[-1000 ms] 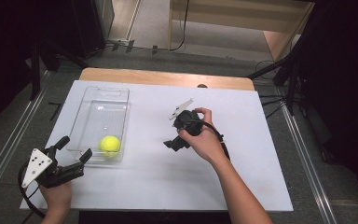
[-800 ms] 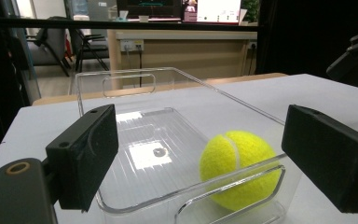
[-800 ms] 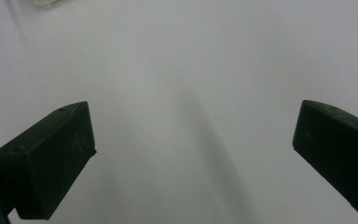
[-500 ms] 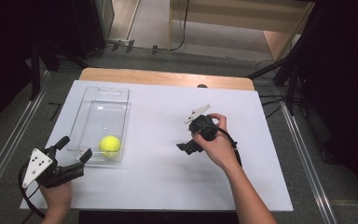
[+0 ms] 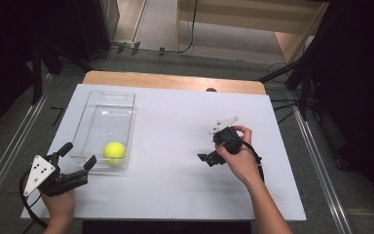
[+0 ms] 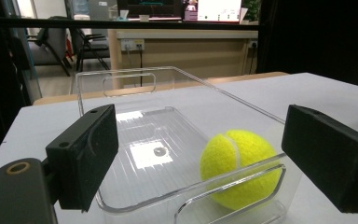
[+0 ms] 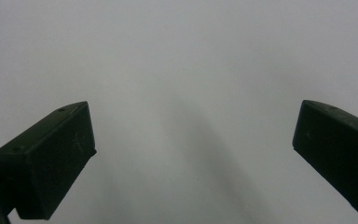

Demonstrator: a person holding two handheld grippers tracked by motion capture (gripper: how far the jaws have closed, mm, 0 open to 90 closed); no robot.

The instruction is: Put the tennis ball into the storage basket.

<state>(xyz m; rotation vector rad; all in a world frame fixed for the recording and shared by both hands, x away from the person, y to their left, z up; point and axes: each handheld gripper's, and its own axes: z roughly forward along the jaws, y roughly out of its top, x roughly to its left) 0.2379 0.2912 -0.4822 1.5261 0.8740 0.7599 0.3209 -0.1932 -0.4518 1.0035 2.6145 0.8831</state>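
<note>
High view. The tennis ball lies inside the clear bin, at the bin's end nearest the worktop's front-left corner. The left gripper is held low at that corner, jaws spread and empty, aimed at the bin's near wall; the left hand grips it from behind, forearm entering over the front edge. The right gripper sits right of the worktop's centre, tipped down towards the bare surface, wrist bent, the right hand wrapped over its body.

Left gripper view. The released jaws frame the ball across the bin's near rim, which stands between jaws and ball. The step judged to be in hand is a reach for the ball; done well, the gripper should rise over the rim, descend from above, and centre the ball between the jaws before they close.

Right gripper view. The jaws stand wide apart, holding nothing, close above plain white worktop; this hand should stay well apart from the bin.
</note>
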